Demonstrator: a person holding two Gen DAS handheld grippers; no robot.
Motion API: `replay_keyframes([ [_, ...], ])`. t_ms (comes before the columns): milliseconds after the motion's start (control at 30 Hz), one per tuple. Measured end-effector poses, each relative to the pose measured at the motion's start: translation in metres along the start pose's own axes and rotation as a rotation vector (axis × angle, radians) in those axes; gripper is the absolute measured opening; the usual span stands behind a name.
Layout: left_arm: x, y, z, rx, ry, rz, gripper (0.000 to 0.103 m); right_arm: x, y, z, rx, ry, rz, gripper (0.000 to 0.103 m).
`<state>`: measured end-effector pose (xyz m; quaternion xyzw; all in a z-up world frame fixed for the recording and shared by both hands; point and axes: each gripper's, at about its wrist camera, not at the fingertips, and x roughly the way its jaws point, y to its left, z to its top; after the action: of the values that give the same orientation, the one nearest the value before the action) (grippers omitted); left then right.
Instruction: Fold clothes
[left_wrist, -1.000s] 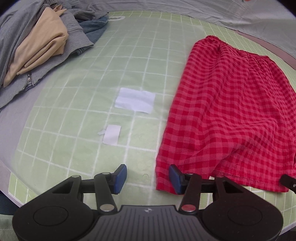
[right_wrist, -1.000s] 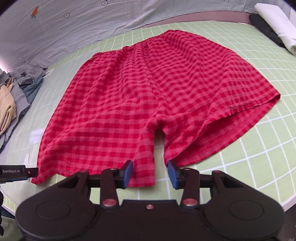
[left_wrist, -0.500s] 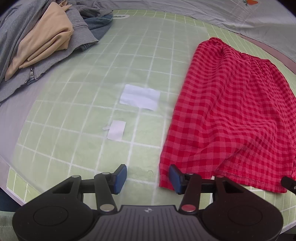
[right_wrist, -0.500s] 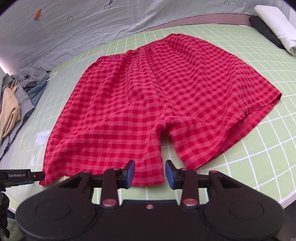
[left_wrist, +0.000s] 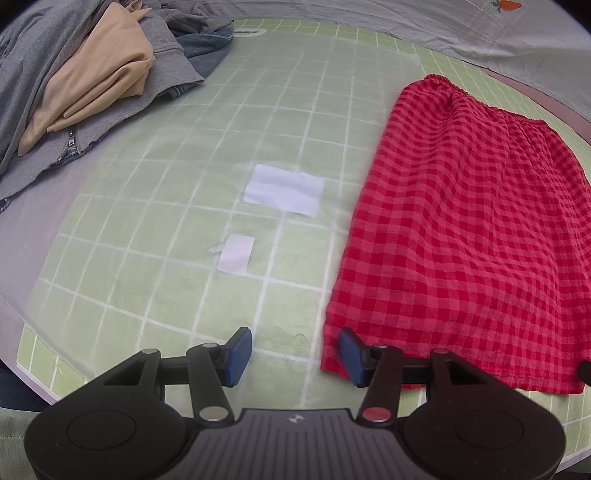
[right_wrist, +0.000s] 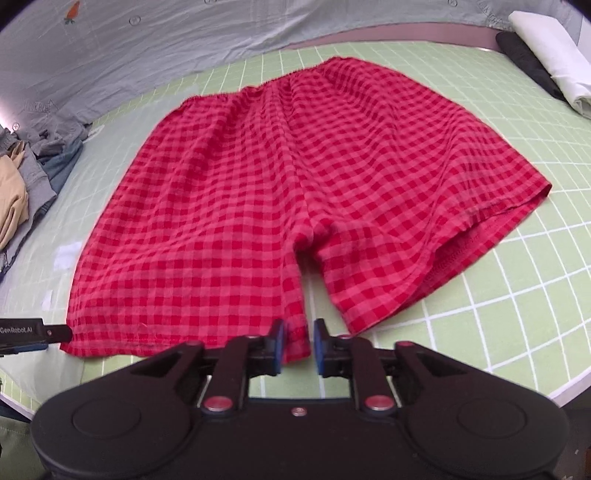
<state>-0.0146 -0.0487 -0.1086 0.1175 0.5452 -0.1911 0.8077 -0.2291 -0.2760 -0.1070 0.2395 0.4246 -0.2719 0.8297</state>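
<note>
Shorts (right_wrist: 295, 177): flat on the green surface (right_wrist: 517, 295), hems near.
Handling: likely light, limp; pinch hem corners.
Left gripper (left_wrist: 295, 354): wide, beside the left hem corner.
Right gripper (right_wrist: 298, 345): narrow, straddling the inner hem.

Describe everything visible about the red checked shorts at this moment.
The red checked shorts lie flat on the green grid mat, gathered elastic waistband far, leg hems near. Thin woven gingham, lightly wrinkled; the right leg opening gapes, showing stitched hem inside. The right gripper straddles the inner hem corner, jaws narrowed but not closed. The left gripper sits open at the outer corner.
</note>
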Motion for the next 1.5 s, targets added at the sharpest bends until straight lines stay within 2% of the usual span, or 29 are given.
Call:
replay_keyframes([
  [67, -0.001, 0.0, 0.001, -0.008, 0.002, 0.003, 0.053, -0.004, -0.011, 0.005, 0.007, -0.03, -0.014, 0.043],
  [267, 0.0, -0.004, 0.003, -0.051, 0.002, 0.037, 0.053, -0.004, -0.061, 0.026, 0.036, -0.073, -0.086, 0.044],
  [467, -0.006, -0.015, -0.002, -0.159, 0.003, 0.084, 0.053, -0.004, -0.111, 0.046, 0.066, -0.116, -0.159, 0.035],
  [600, -0.006, -0.024, -0.005, -0.2, 0.008, 0.117, 0.053, 0.003, -0.15, 0.061, 0.083, -0.123, -0.194, 0.035],
  [833, -0.005, -0.036, -0.009, -0.268, 0.016, 0.171, 0.053, 0.025, -0.197, 0.082, 0.135, -0.092, -0.162, 0.035],
  [1033, -0.003, -0.04, -0.009, -0.298, 0.022, 0.2, 0.054, 0.043, -0.216, 0.091, 0.187, -0.064, -0.124, 0.037],
  [1067, -0.002, -0.041, -0.009, -0.3, 0.022, 0.203, 0.054, 0.043, -0.217, 0.092, 0.18, -0.071, -0.12, 0.036],
  [1167, -0.002, -0.042, -0.009, -0.304, 0.021, 0.208, 0.054, 0.041, -0.22, 0.095, 0.156, -0.072, -0.095, 0.005],
  [1267, -0.002, -0.043, -0.009, -0.301, 0.02, 0.21, 0.054, 0.031, -0.22, 0.099, 0.109, -0.1, -0.12, 0.001],
  [1367, -0.002, -0.042, -0.01, -0.301, 0.017, 0.206, 0.054, 0.026, -0.224, 0.1, 0.059, -0.119, -0.188, 0.001],
  [1467, -0.002, -0.041, -0.011, -0.296, 0.018, 0.199, 0.054, 0.03, -0.229, 0.098, 0.026, -0.096, -0.24, 0.002],
  [1500, -0.003, -0.041, -0.011, -0.295, 0.018, 0.195, 0.054, 0.032, -0.23, 0.098, 0.021, -0.085, -0.253, 0.006],
])
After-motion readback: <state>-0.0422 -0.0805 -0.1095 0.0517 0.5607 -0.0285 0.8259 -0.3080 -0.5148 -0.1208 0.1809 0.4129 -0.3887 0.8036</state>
